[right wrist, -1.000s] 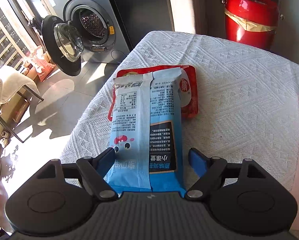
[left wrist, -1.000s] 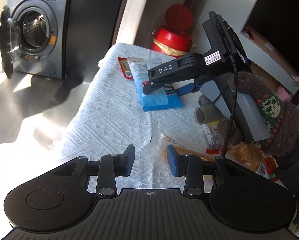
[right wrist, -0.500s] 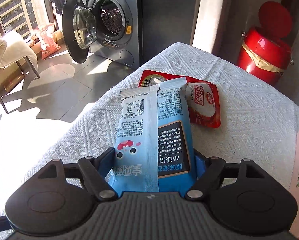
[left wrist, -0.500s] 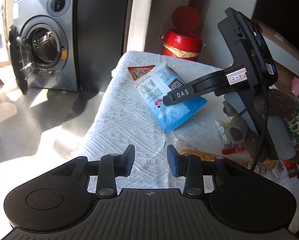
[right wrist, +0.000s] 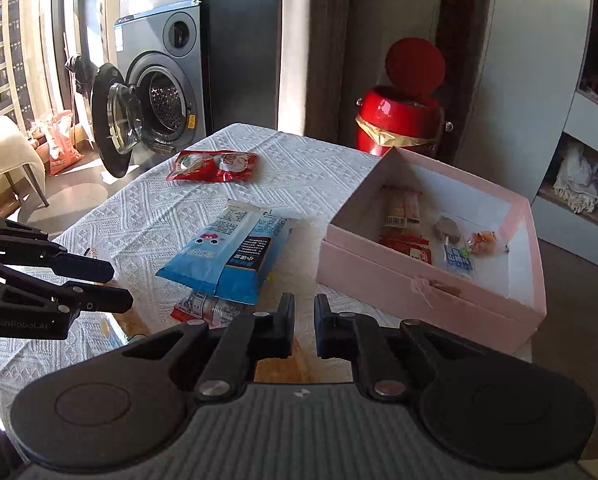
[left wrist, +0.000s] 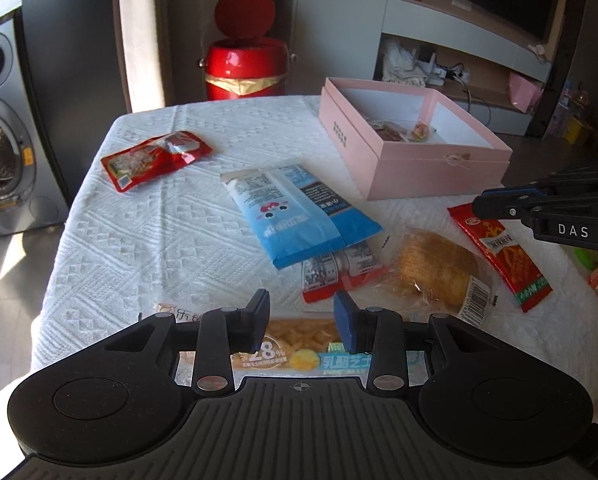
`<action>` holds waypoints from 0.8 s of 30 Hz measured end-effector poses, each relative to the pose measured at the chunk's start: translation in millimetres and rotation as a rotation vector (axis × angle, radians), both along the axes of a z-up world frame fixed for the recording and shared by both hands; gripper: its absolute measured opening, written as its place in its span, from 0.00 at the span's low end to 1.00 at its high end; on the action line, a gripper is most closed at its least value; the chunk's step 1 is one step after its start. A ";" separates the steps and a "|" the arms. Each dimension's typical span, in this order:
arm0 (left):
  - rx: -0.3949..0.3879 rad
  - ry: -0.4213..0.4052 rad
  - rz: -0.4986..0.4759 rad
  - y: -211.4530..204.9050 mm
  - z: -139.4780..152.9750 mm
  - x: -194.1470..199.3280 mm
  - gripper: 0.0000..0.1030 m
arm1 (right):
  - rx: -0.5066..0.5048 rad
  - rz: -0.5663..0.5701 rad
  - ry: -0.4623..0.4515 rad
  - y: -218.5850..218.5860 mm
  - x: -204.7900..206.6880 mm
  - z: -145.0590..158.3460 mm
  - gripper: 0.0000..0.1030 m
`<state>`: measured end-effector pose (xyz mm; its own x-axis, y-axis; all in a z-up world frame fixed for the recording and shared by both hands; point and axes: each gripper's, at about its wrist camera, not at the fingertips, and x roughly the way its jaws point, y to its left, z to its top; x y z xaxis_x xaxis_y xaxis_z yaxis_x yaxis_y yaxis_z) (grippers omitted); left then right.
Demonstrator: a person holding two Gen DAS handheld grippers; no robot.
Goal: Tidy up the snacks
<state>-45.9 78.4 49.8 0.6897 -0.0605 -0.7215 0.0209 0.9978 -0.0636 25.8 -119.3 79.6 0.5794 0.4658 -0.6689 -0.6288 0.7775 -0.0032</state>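
A blue snack bag (left wrist: 299, 216) lies free in the middle of the white cloth, also in the right wrist view (right wrist: 231, 252). A red pack (left wrist: 151, 158) lies at the far left. A bread pack (left wrist: 439, 270), a long red stick pack (left wrist: 503, 256) and a red-white pack (left wrist: 335, 272) lie nearer. The pink box (left wrist: 383, 160) holds several small snacks (right wrist: 415, 228). My left gripper (left wrist: 301, 322) is open and empty above a yellow snack pack (left wrist: 299, 354). My right gripper (right wrist: 303, 326) is nearly closed and empty, back from the blue bag.
A red bin (left wrist: 245, 68) stands behind the table. A washing machine (right wrist: 159, 96) with an open door is at the left. Shelves (left wrist: 459, 60) are at the right. The table's left edge (left wrist: 55, 240) drops to the floor.
The right gripper held the blue bag, then let it go on the cloth, pulled back and closed its jaws. Both grippers have drawn back, so the pink box now shows.
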 end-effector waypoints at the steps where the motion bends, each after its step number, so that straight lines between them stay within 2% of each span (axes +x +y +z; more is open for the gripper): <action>1: 0.003 0.003 -0.006 -3.7 -0.6 0.2 0.39 | 0.011 -0.029 0.016 -12.7 0.0 -4.0 0.10; 5: -0.040 0.004 -0.051 -14.1 -0.8 1.6 0.38 | 0.017 -0.134 0.042 -43.8 -2.1 -22.2 0.12; 7: -0.057 0.009 -0.099 -25.1 -2.4 -0.9 0.38 | 0.031 -0.164 0.069 -51.5 -1.3 -32.8 0.29; 9: -0.023 0.009 -0.141 -38.8 -6.1 -3.4 0.39 | 0.047 -0.191 0.079 -55.0 -3.0 -41.0 0.37; 11: 0.033 -0.002 -0.161 -47.0 -8.7 -6.2 0.41 | 0.055 -0.192 0.082 -52.5 -4.3 -45.8 0.37; 13: 0.046 -0.004 -0.168 -45.7 -8.9 -8.7 0.41 | 0.063 -0.179 0.075 -46.7 -6.2 -46.2 0.39; 14: 0.045 -0.002 -0.164 -42.1 -9.0 -9.7 0.41 | 0.068 -0.172 0.071 -42.3 -7.0 -44.6 0.40; 15: 0.050 0.000 -0.154 -37.4 -9.2 -10.9 0.42 | 0.075 -0.161 0.064 -39.0 -7.7 -42.3 0.45; 18: 0.084 0.001 -0.097 -19.4 -9.6 -15.7 0.42 | 0.100 -0.106 0.032 -17.5 -8.3 -28.0 0.67; 21: 0.097 -0.001 -0.012 5.9 -10.4 -18.2 0.42 | 0.093 -0.039 0.044 10.7 -1.3 -19.6 0.68; 24: 0.078 -0.004 0.084 32.4 -10.4 -18.9 0.42 | 0.097 0.038 0.098 50.8 15.1 -12.8 0.68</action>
